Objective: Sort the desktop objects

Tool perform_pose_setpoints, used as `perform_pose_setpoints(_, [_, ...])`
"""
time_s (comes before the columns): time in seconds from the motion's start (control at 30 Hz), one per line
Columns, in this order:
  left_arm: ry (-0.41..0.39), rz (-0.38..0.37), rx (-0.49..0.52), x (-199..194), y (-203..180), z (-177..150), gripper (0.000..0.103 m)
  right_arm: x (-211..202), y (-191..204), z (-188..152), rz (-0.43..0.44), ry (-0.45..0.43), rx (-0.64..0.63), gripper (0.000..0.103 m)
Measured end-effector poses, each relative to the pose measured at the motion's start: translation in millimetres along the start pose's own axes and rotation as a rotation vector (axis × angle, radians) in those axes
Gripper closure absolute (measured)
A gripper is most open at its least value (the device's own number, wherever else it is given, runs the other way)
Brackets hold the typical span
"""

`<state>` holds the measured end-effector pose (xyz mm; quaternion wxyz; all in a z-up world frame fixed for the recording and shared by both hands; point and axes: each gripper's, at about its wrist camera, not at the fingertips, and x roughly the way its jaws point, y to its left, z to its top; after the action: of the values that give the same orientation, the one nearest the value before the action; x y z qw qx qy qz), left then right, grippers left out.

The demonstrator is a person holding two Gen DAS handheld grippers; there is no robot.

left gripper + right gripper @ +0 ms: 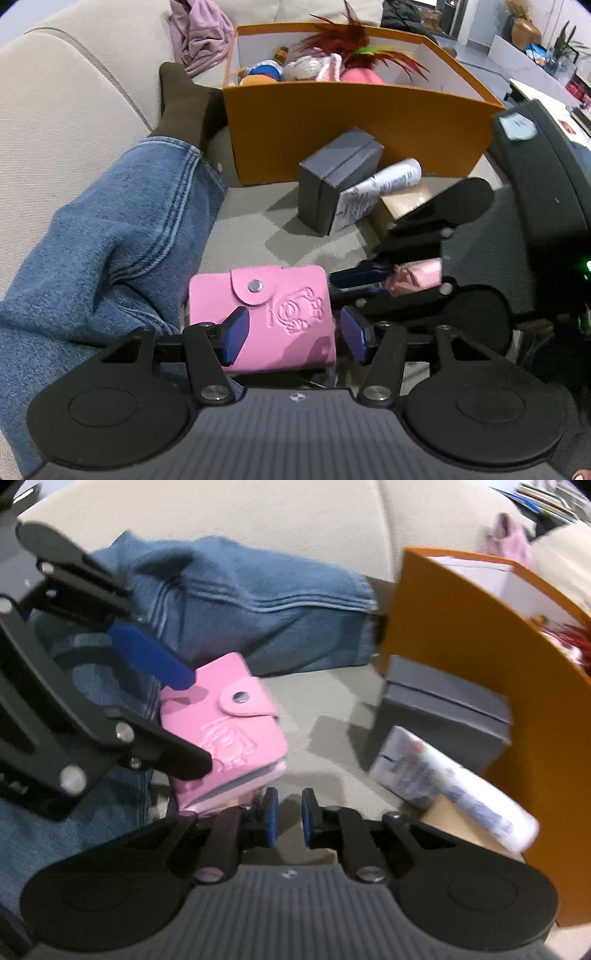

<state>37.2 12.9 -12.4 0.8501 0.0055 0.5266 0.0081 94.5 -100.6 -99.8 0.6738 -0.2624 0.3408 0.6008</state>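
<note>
Pink wallet (280, 314) sits clamped across its width in the left gripper (291, 336), well short of the orange box (354, 125). Right gripper (289, 818) just beside the wallet – jaws nearly together, nothing visibly between. Wallet looks light, soft, slightly slick – grip its edges.

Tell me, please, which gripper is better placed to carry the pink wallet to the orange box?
Probably the left gripper: its fingers straddle the pink wallet. The right gripper is nearly shut on nothing, beside the wallet's edge. The orange box stands just ahead.
</note>
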Motion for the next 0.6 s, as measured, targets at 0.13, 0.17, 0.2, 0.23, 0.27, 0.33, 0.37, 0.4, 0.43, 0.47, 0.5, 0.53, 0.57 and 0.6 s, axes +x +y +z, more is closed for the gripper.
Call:
perform_pose_setpoints(0.13, [0.005, 0.022, 0.029, -0.5, -2.8, -2.9, 0.039, -9.0, -5.3, 1.6, 0.035, -0.065, 0.02, 0.097])
perform_pose_setpoints(0.17, [-0.001, 0.033, 0.025, -2.1, -1.5, -2.8, 0.039, -13.0, -6.9, 2.6, 0.049, -0.085, 0.028, 0.098])
perform_pose_setpoints(0.2, [-0.009, 0.041, 0.018, -4.3, 0.0, -2.2, 0.039, -16.9, -7.4, 3.5, 0.062, -0.107, 0.031, 0.098])
perform_pose_setpoints(0.23, [-0.018, 0.049, 0.012, -7.2, 2.0, -1.7, 0.039, -20.2, -7.8, 4.8, 0.075, -0.127, 0.036, 0.098])
perform_pose_setpoints(0.27, [-0.03, 0.057, 0.008, -11.1, 4.0, -1.2, 0.039, -23.0, -7.9, 7.7, 0.091, -0.143, 0.039, 0.098])
perform_pose_setpoints(0.33, [-0.051, 0.073, 0.006, -19.0, 7.5, -0.1, 0.039, -27.7, -6.6, 12.0, 0.119, -0.18, 0.03, 0.098])
perform_pose_setpoints(0.37, [-0.059, 0.079, 0.009, -22.4, 9.2, 0.5, 0.039, -29.7, -5.6, 14.5, 0.127, -0.196, 0.019, 0.098])
perform_pose_setpoints(0.4, [-0.066, 0.084, 0.013, -25.4, 10.6, 1.4, 0.039, -32.0, -4.0, 16.7, 0.131, -0.204, 0.006, 0.098])
perform_pose_setpoints(0.43, [-0.069, 0.087, 0.016, -26.5, 12.8, 2.8, 0.039, -30.5, -0.5, 20.3, 0.129, -0.209, -0.009, 0.097])
perform_pose_setpoints(0.47, [-0.068, 0.093, 0.016, -26.2, 15.2, 4.8, 0.039, -29.8, 1.7, 23.3, 0.122, -0.213, -0.028, 0.097])
perform_pose_setpoints(0.5, [-0.067, 0.101, 0.014, -25.2, 17.2, 7.6, 0.039, -29.3, 5.1, 25.5, 0.114, -0.214, -0.045, 0.097])
perform_pose_setpoints(0.53, [-0.069, 0.108, 0.012, -23.9, 19.0, 10.4, 0.04, -30.1, 7.5, 26.2, 0.106, -0.212, -0.057, 0.097])
perform_pose_setpoints(0.57, [-0.07, 0.111, 0.003, -21.4, 21.2, 14.1, 0.04, -29.4, 9.0, 27.4, 0.1, -0.209, -0.065, 0.096])
perform_pose_setpoints(0.6, [-0.069, 0.122, -0.007, -17.7, 23.4, 18.0, 0.043, -28.8, 9.7, 28.4, 0.101, -0.206, -0.064, 0.097])
